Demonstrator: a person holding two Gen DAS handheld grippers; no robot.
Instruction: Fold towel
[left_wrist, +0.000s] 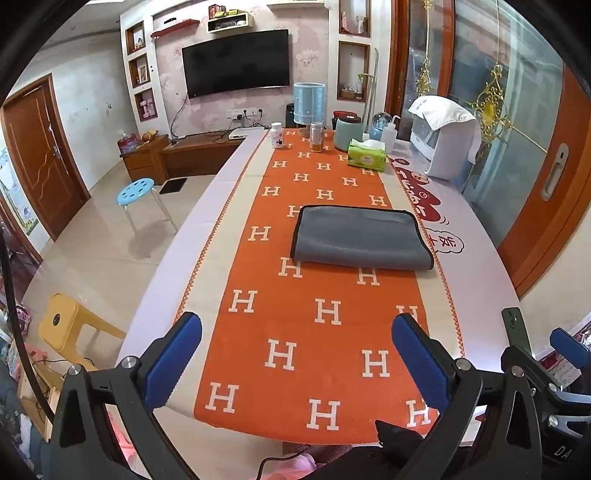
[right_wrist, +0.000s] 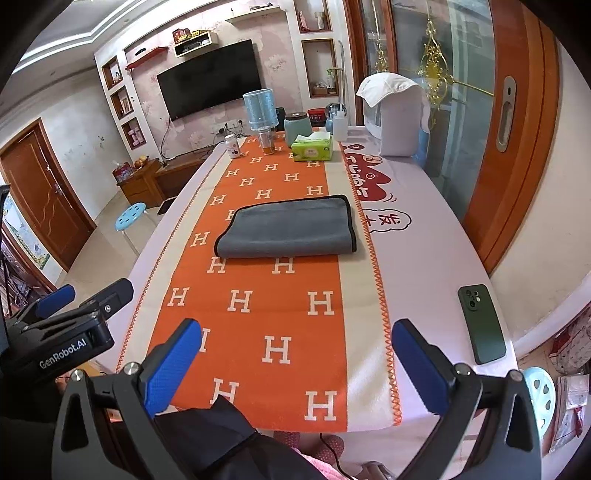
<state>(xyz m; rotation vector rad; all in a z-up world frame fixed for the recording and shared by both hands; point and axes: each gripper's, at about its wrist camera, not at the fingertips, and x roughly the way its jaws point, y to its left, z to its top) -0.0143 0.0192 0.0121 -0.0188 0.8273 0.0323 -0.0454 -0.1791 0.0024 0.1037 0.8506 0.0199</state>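
Note:
A grey towel with a black edge lies folded flat on the orange runner in the middle of the table; it also shows in the right wrist view. My left gripper is open and empty above the near end of the table, well short of the towel. My right gripper is open and empty too, also near the table's front edge. The left gripper shows at the left of the right wrist view.
A dark green phone lies at the table's right front. At the far end stand a green tissue box, a teal jar, bottles, a blue cylinder and a white appliance. Blue and yellow stools stand left of the table.

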